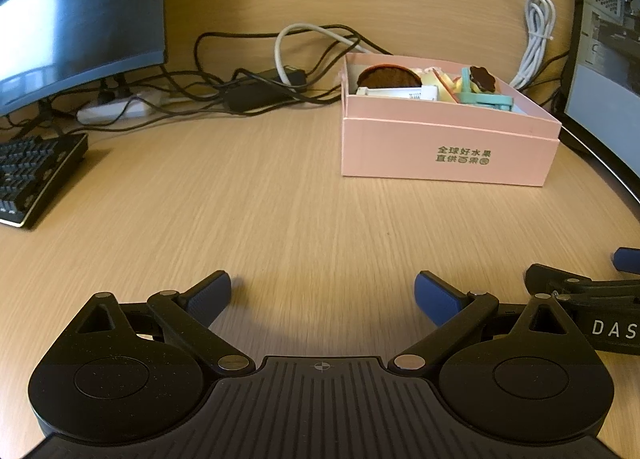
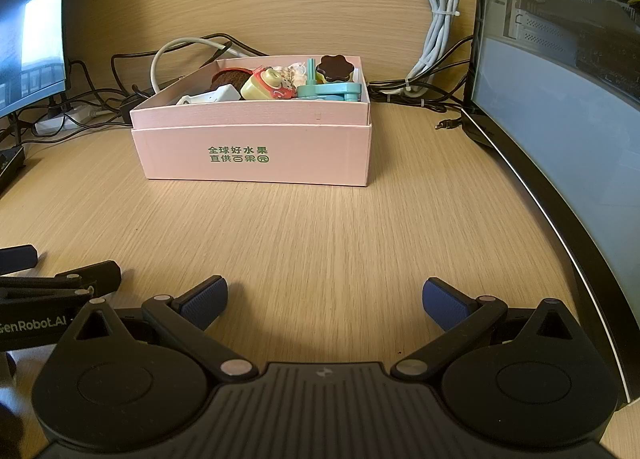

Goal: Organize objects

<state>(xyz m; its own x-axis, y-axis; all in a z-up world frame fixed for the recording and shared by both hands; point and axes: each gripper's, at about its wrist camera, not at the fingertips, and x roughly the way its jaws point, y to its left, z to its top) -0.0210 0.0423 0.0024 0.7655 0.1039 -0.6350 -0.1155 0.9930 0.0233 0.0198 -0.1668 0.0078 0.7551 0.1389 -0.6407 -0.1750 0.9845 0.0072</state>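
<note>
A pink cardboard box (image 1: 444,151) (image 2: 252,155) with green print stands on the wooden desk, far ahead of both grippers. Inside it lie several small items: a brown round piece (image 2: 230,78), a yellow toy (image 2: 264,86), a teal plastic part (image 2: 330,91), a dark flower-shaped lid (image 2: 335,66) and a white tube (image 1: 394,93). My left gripper (image 1: 323,295) is open over bare desk, nothing between its fingers. My right gripper (image 2: 325,301) is open too and holds nothing. Each gripper shows at the edge of the other's view.
A monitor (image 1: 76,15) and a black keyboard (image 1: 36,175) sit at the left. Tangled black and white cables (image 1: 256,75) and a power strip (image 1: 116,109) run along the back wall. A computer case with a glass side (image 2: 560,107) bounds the right.
</note>
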